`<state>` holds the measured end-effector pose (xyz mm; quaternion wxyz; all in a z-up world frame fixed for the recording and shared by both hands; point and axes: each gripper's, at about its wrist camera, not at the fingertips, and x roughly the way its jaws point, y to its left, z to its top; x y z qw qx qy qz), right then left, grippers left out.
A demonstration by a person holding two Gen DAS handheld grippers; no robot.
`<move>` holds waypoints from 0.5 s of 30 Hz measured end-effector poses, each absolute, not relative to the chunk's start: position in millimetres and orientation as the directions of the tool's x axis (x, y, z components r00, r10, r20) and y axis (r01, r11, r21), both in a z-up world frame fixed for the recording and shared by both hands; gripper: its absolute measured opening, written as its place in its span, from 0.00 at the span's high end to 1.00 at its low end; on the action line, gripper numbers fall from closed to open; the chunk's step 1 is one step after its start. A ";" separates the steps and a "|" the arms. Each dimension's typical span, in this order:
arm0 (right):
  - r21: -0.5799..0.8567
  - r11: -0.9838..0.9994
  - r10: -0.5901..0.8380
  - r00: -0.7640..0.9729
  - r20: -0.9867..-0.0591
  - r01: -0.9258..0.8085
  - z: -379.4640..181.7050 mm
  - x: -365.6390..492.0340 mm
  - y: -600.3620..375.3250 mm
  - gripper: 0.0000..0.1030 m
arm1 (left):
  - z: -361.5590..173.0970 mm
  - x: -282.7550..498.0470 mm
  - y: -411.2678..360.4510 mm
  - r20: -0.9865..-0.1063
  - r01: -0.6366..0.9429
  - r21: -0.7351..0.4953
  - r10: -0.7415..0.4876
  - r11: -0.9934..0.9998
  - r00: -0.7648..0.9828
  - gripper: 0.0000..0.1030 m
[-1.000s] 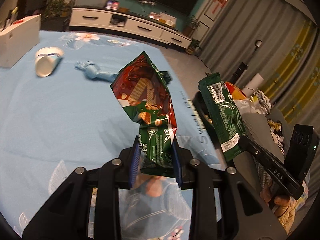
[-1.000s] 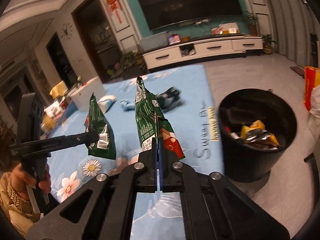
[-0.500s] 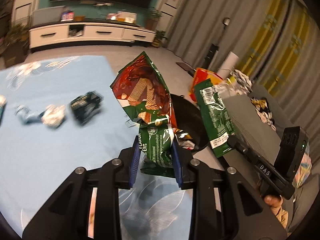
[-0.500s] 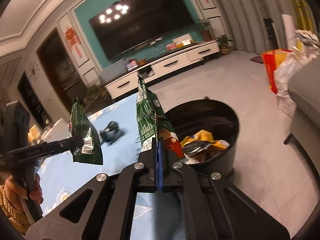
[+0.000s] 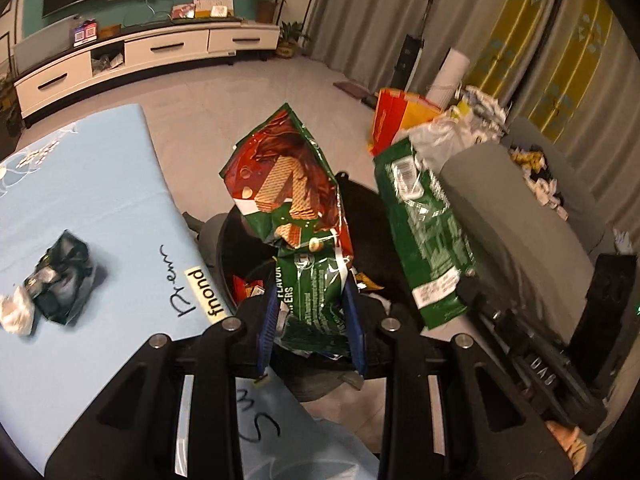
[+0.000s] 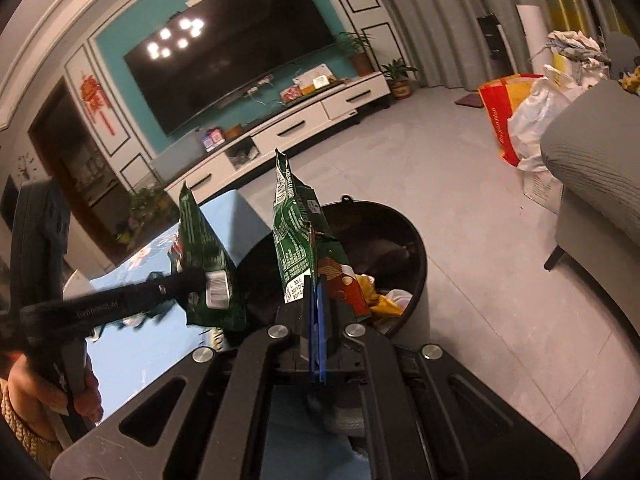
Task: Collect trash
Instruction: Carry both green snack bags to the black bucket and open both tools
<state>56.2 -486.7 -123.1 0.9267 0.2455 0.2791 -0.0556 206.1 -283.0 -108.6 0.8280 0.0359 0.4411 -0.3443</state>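
My left gripper is shut on the lower end of a crumpled green and red wafer wrapper, which stands upright over the black bin. My right gripper is shut on a flat green wrapper held edge-on above the bin's near side. In the left wrist view that flat wrapper hangs just right of the wafer wrapper. The right wrist view shows the left gripper beside the bin with its wrapper. Yellow and white trash lies inside the bin.
The table with the blue cloth ends right at the bin; a dark crumpled wrapper and a white wad lie on it. A grey sofa stands to the right, bags behind it, and a white TV cabinet at the far wall.
Both grippers have swung with their wrappers from above the blue table to above the black bin. The grips have not changed.
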 end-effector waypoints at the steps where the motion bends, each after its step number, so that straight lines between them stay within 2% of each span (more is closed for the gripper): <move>1: 0.419 0.872 0.025 0.833 -0.552 0.252 -125.5 59.7 -488.7 0.98 | -113.8 208.1 -288.5 -0.766 0.606 -0.232 -0.526 0.761 0.368 0.70; 6: 0.412 0.861 0.003 0.806 -0.591 0.299 -140.0 75.1 -495.1 0.98 | -137.0 223.6 -300.3 -0.805 0.605 -0.211 -0.488 0.768 0.339 0.69; 7: 0.413 0.857 0.002 0.801 -0.599 0.307 -143.1 77.7 -495.3 0.98 | -141.5 226.2 -301.9 -0.811 0.603 -0.204 -0.478 0.771 0.337 0.67; 8: 0.409 0.856 -0.006 0.795 -0.606 0.318 -144.9 78.6 -494.4 0.98 | -143.3 228.5 -302.2 -0.813 0.601 -0.206 -0.477 0.772 0.333 0.63; 10: 0.407 0.849 -0.016 0.787 -0.617 0.336 -148.9 80.8 -493.8 0.94 | -146.1 229.6 -303.2 -0.814 0.595 -0.215 -0.479 0.774 0.329 0.38; 12: 0.415 0.837 -0.023 0.780 -0.626 0.357 -154.3 80.4 -494.2 0.73 | -146.4 229.6 -298.6 -0.807 0.586 -0.222 -0.484 0.779 0.338 0.35; 14: 0.430 0.827 -0.022 0.785 -0.619 0.362 -156.5 77.7 -494.3 0.57 | -145.5 229.2 -293.3 -0.803 0.580 -0.229 -0.488 0.782 0.342 0.33; 15: 0.432 0.827 -0.020 0.786 -0.617 0.361 -156.4 76.9 -493.8 0.56 | -144.0 228.4 -288.9 -0.797 0.578 -0.235 -0.496 0.781 0.346 0.31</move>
